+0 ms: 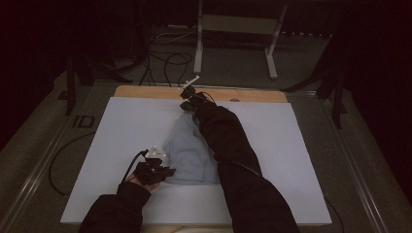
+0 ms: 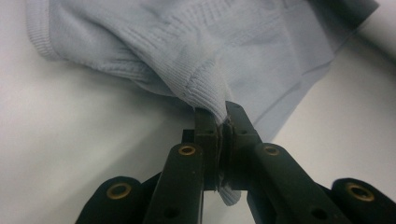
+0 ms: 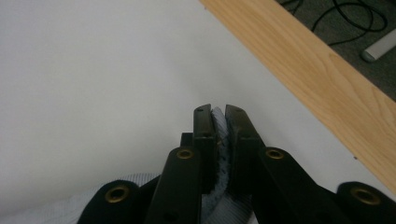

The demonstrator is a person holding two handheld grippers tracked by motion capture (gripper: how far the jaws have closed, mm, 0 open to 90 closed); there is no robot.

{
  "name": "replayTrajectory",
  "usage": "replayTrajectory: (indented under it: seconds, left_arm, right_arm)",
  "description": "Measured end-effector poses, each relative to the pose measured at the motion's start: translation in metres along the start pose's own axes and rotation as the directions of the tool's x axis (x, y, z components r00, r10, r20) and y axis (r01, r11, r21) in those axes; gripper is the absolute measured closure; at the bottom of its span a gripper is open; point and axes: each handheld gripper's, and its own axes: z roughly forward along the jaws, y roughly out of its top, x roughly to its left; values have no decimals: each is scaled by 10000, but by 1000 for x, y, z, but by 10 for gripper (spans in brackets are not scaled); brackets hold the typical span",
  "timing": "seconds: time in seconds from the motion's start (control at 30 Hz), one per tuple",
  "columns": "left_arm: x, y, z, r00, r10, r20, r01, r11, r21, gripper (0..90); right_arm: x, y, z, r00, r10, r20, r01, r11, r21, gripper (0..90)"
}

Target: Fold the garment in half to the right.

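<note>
High view, cloth: a pale blue knitted garment [image 1: 187, 148] lies on the white sheet [image 1: 111, 131], about the middle of the table, drawn into a narrow point at its far end and spreading wide at its near end.
Left gripper view, cloth: a ribbed hem [image 2: 205, 93] of the garment [image 2: 196, 42] is bunched up and runs straight down into the jaws; the rest fans away over the white sheet [image 2: 70, 140].
Left gripper: the left gripper [image 2: 219, 119] has its jaws pressed together on the ribbed hem, with a scrap of fabric hanging out below them.
Left hand pose: in the high view the left gripper [image 1: 167, 171] sits at the near left corner of the garment, low over the sheet, the dark sleeve [image 1: 114, 208] coming in from the near edge.
Right gripper: the right gripper [image 3: 219, 114] pinches a fold of blue knit between nearly closed jaws.
Right arm pose: the right arm [image 1: 233, 155] reaches long and straight across the garment to its far tip, where the right gripper [image 1: 187, 104] holds it.
Surroundings: a wooden edge [image 3: 303, 70] of the table runs just beyond the sheet [image 3: 93, 70]; black cables [image 1: 165, 60] lie on the floor farther off.
</note>
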Motion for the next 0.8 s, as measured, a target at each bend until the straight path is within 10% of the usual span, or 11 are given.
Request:
replayTrajectory:
  seconds: [0.8]
  left_arm:
    - [-31, 37, -9, 9940, 1075, 183, -1071, 9940, -212, 869]
  right_arm:
    - [-15, -5, -65, 9999, -37, 156, 49, 9971, -762, 848]
